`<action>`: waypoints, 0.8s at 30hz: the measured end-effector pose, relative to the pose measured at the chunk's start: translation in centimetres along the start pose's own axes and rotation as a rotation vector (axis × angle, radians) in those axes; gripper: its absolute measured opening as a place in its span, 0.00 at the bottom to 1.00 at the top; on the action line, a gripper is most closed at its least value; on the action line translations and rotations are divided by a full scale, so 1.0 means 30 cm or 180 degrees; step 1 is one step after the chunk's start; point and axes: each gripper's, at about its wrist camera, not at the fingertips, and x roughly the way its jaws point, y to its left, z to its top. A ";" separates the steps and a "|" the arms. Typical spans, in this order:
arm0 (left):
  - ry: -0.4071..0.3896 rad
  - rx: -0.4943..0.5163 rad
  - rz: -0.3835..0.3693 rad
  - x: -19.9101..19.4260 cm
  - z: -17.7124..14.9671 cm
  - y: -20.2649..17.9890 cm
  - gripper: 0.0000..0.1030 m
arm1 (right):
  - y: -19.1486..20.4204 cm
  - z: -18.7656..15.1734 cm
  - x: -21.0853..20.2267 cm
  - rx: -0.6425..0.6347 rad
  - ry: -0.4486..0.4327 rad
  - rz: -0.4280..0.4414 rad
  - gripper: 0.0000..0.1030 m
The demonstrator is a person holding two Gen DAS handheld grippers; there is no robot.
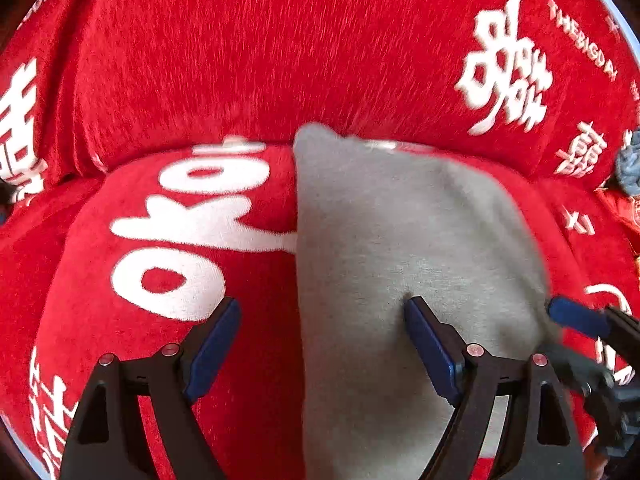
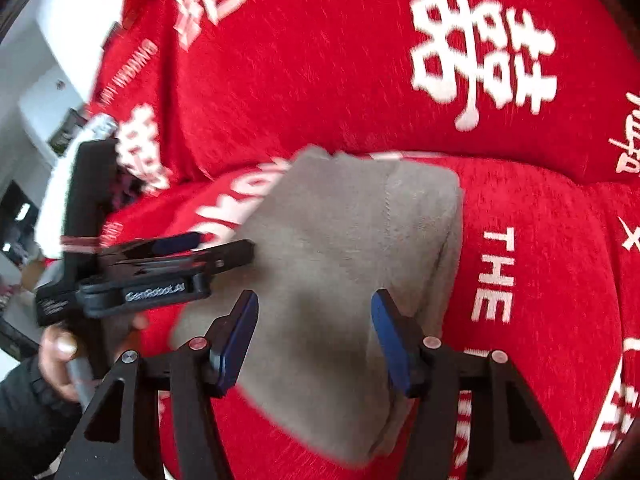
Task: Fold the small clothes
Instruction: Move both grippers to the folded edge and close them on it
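Note:
A small grey garment (image 1: pixel 400 248) lies folded flat on the red sofa seat; it also shows in the right wrist view (image 2: pixel 344 248). My left gripper (image 1: pixel 322 308) is open just above the garment's near left edge, its right finger over the cloth and its left finger over the red cover. My right gripper (image 2: pixel 314 304) is open and hovers over the garment's near part, holding nothing. The right gripper's blue fingertip (image 1: pixel 576 316) shows at the garment's right edge in the left wrist view. The left gripper (image 2: pixel 224 246) shows side-on in the right wrist view at the garment's left edge.
The sofa wears a red cover with white characters (image 1: pixel 192 224), seat and backrest (image 2: pixel 360 64) alike. A blue-grey cloth bundle (image 1: pixel 630 164) sits at the far right. A white room and furniture (image 2: pixel 36 80) lie beyond the sofa's left end.

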 end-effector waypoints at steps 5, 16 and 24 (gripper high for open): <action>0.0045 -0.0151 -0.0222 -0.023 0.000 0.044 0.83 | -0.042 0.017 -0.026 0.0238 -0.0086 0.0044 0.61; 0.0155 -0.0149 -0.0607 -0.040 0.006 0.075 0.82 | -0.268 -0.030 -0.147 0.0972 -0.0233 -0.0087 0.73; 0.0509 -0.0237 -0.0936 0.077 0.022 0.028 0.83 | -0.253 0.006 0.070 0.1148 0.0179 0.0268 0.73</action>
